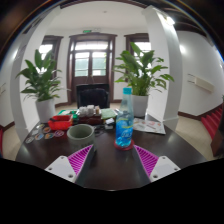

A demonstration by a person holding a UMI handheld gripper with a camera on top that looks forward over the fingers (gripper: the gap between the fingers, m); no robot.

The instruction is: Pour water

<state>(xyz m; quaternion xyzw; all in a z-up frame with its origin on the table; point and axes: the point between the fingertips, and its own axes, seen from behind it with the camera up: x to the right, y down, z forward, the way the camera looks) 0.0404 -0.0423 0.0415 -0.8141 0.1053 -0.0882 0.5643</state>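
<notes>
Dark wood makes up the round tabletop (105,172), where a clear water bottle (124,118) with a blue label stands upright, beyond the fingers and slightly right of the gap between them. A grey-green cup (81,133) sits left of it, near but apart. The hand-held gripper (112,159) has its fingers spread wide, holding nothing.

The risk, as I judge it: the bottle is tall and narrow, so an off-centre approach could knock it over, and a loose grip could let it slip when tilted, spilling water past the cup. The label's writing is too small to read.
</notes>
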